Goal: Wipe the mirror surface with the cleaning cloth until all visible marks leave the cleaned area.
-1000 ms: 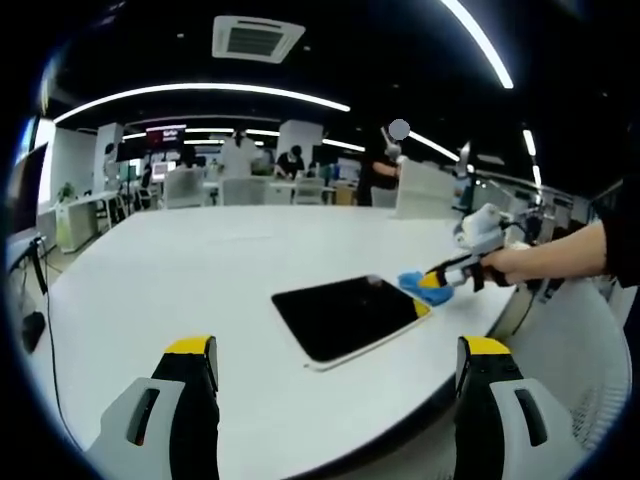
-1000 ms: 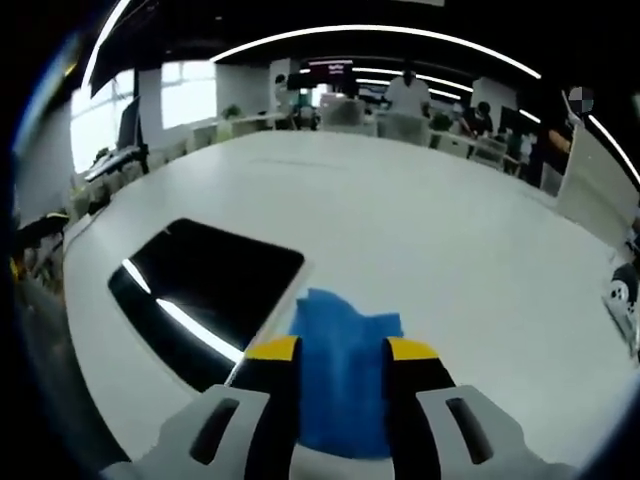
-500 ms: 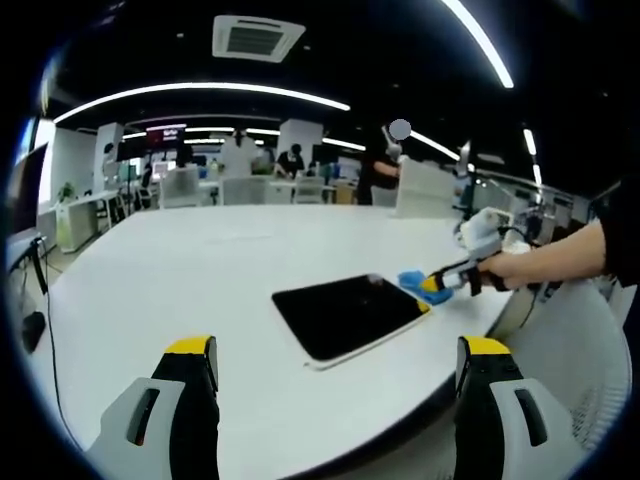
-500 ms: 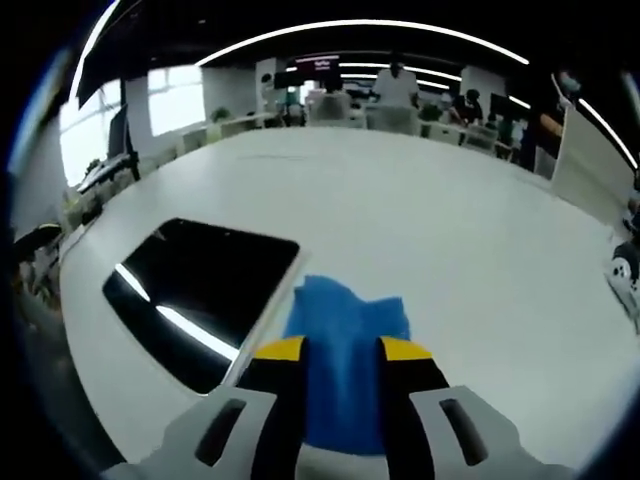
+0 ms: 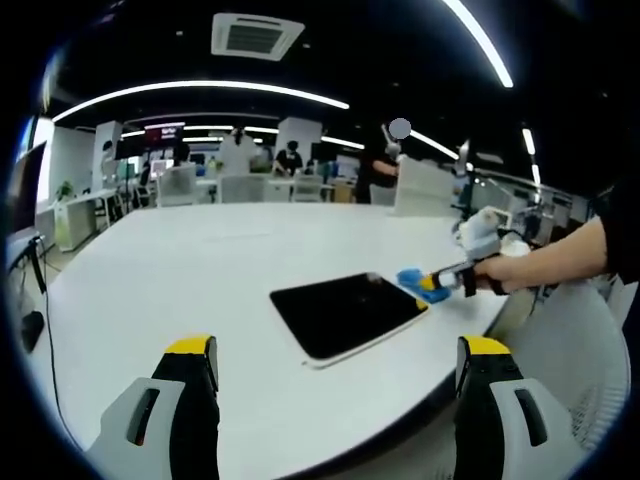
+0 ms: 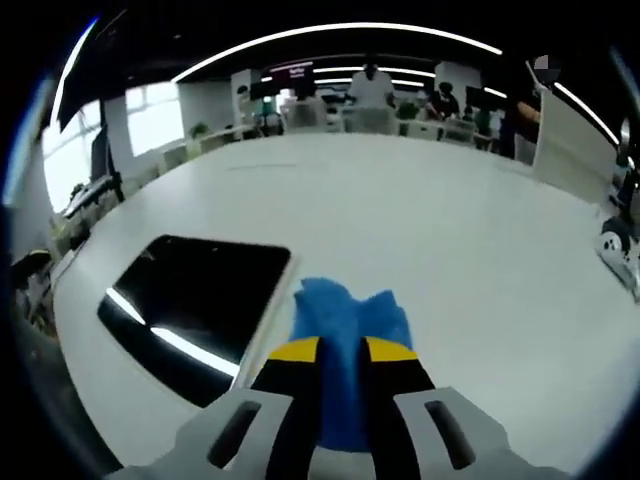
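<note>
Right gripper (image 6: 341, 350) jaws are clamping one blue cleaning cloth (image 6: 345, 318) between the yellow tips; the gap is looking narrower than a second ago, and the cloth is now bunching up ahead of the tips instead of lying spread out. The cloth is sticking out forward of the jaws and resting on the white counter (image 6: 460, 240), just beside the near right edge of the mirror (image 6: 195, 300); whether it is touching the frame cannot be told. The one mirror, dark with a light frame, is lying flat ahead and to the left of the right jaws, reflecting a bright ceiling strip.

Left gripper (image 5: 338, 350) jaws are standing wide apart with nothing between them, same as in the earlier frames, hovering over the near counter (image 5: 180, 270) edge. In the left gripper view the mirror (image 5: 345, 315) is lying ahead, between the two jaws and past them. The right gripper (image 5: 452, 281) is coming in from the right, held by the person's hand (image 5: 500, 270), with the cleaning cloth (image 5: 412, 281) at its tips by the mirror's far right corner, sitting slightly further left than a second ago.

Count: two grippers, one cloth, one mirror. Several people (image 6: 372, 90) are standing among desks well beyond the counter.
</note>
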`<control>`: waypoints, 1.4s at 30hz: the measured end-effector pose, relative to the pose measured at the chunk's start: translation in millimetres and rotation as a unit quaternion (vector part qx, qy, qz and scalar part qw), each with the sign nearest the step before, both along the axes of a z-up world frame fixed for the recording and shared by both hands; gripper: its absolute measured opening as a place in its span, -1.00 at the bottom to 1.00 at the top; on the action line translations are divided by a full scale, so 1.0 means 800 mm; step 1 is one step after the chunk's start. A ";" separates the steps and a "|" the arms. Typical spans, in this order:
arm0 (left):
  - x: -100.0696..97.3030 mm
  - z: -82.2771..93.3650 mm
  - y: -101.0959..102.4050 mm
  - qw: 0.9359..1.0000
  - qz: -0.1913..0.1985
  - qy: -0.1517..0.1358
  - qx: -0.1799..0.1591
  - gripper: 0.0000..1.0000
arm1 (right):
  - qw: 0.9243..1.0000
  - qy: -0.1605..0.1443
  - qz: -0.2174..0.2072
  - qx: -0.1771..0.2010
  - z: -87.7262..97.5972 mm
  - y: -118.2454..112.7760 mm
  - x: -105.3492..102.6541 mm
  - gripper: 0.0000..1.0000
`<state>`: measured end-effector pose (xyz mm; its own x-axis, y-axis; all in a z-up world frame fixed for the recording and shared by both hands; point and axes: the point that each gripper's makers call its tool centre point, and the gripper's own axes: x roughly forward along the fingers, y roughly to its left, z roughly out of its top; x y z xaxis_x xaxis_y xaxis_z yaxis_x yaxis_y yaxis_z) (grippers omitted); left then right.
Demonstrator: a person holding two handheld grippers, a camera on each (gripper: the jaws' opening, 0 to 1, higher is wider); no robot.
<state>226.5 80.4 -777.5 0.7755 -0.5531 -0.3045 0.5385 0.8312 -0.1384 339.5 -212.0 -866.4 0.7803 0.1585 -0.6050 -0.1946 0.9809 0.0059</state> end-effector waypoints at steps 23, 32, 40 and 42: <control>-0.001 0.005 -0.003 1.000 -0.008 -0.012 -0.002 0.98 | 0.999 0.002 -0.021 0.027 0.045 0.025 0.040 -0.98; -0.002 0.004 -0.002 1.000 -0.007 -0.007 -0.001 0.98 | 1.000 0.006 0.010 -0.023 0.038 0.058 0.067 -0.98; -0.002 0.004 -0.001 1.000 -0.002 -0.007 -0.002 0.98 | 0.996 0.027 0.056 -0.063 0.014 0.089 0.068 -0.98; -0.001 0.004 0.000 1.000 0.000 -0.008 -0.004 0.98 | 0.994 0.035 0.065 -0.075 0.014 0.097 0.055 -0.98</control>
